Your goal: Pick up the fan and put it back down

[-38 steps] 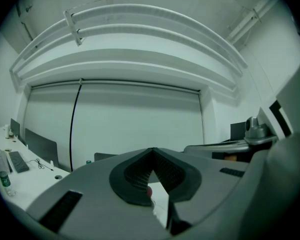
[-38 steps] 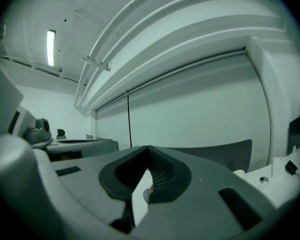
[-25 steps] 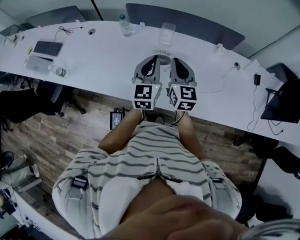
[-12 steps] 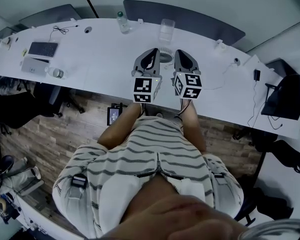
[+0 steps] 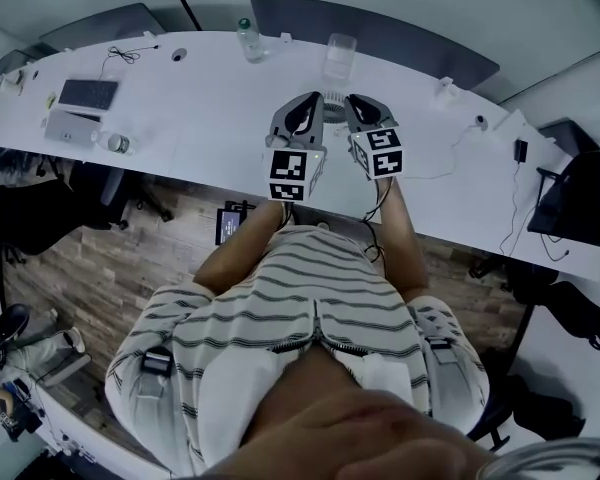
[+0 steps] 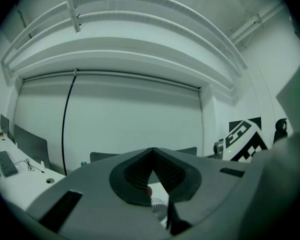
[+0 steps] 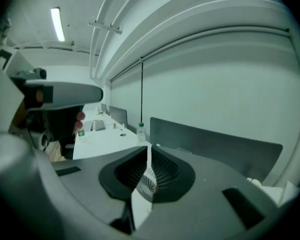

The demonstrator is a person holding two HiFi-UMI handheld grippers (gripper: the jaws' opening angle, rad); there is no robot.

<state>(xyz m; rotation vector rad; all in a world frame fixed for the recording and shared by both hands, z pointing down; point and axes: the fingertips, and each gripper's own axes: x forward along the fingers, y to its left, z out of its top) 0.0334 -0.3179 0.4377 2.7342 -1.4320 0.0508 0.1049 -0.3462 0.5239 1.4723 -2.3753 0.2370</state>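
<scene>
A small white fan [image 5: 332,111] with a round grille sits on the white curved desk [image 5: 200,108], mostly hidden between my two grippers. In the head view my left gripper [image 5: 313,98] is just left of the fan and my right gripper [image 5: 352,101] just right of it, both pointing toward the far edge. The left gripper [image 6: 152,150] has its jaws together with nothing held; the fan grille [image 6: 160,210] shows below them. The right gripper [image 7: 148,147] is shut and empty, tipped downward, with the fan grille [image 7: 149,183] beyond its jaws.
A water bottle [image 5: 246,40] and a clear cup [image 5: 338,58] stand at the desk's far edge before a dark partition [image 5: 400,40]. A keyboard [image 5: 88,94] lies far left. Cables [image 5: 450,163] trail on the right, near a dark screen [image 5: 580,203].
Both grippers have moved farther over the desk and closed in around the fan. The right gripper has sunk and tipped downward; more of the fan is now covered.
</scene>
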